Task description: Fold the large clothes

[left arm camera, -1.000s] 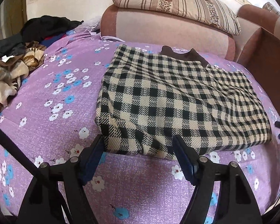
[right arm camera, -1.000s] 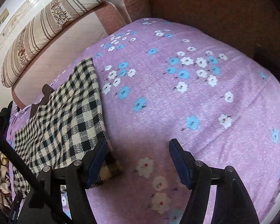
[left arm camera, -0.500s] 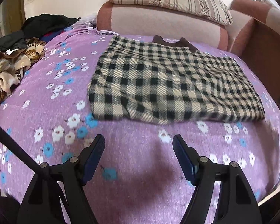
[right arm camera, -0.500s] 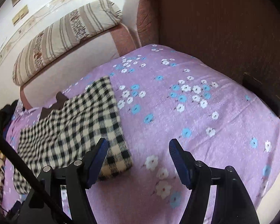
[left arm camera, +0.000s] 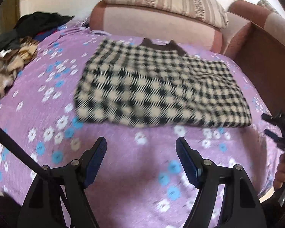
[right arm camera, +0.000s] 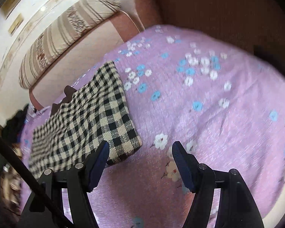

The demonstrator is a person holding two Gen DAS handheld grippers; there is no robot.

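A black-and-cream checked garment (left arm camera: 157, 87) lies folded into a flat rectangle on the purple flowered bed cover (left arm camera: 47, 87), a dark brown collar showing at its far edge. It also shows in the right wrist view (right arm camera: 85, 117). My left gripper (left arm camera: 141, 150) is open and empty, above the cover a little short of the garment's near edge. My right gripper (right arm camera: 140, 152) is open and empty just off the garment's near right corner; it also shows at the right edge of the left wrist view (left arm camera: 275, 127).
A heap of dark and tan clothes (left arm camera: 13, 53) lies at the cover's left edge. A pink sofa back with a striped cushion (left arm camera: 165, 1) stands behind. A brown armrest (right arm camera: 218, 15) rises at the right.
Both grippers have drawn back from the garment's near edge, open and empty, and the whole folded garment has come into view. The garment has not moved.
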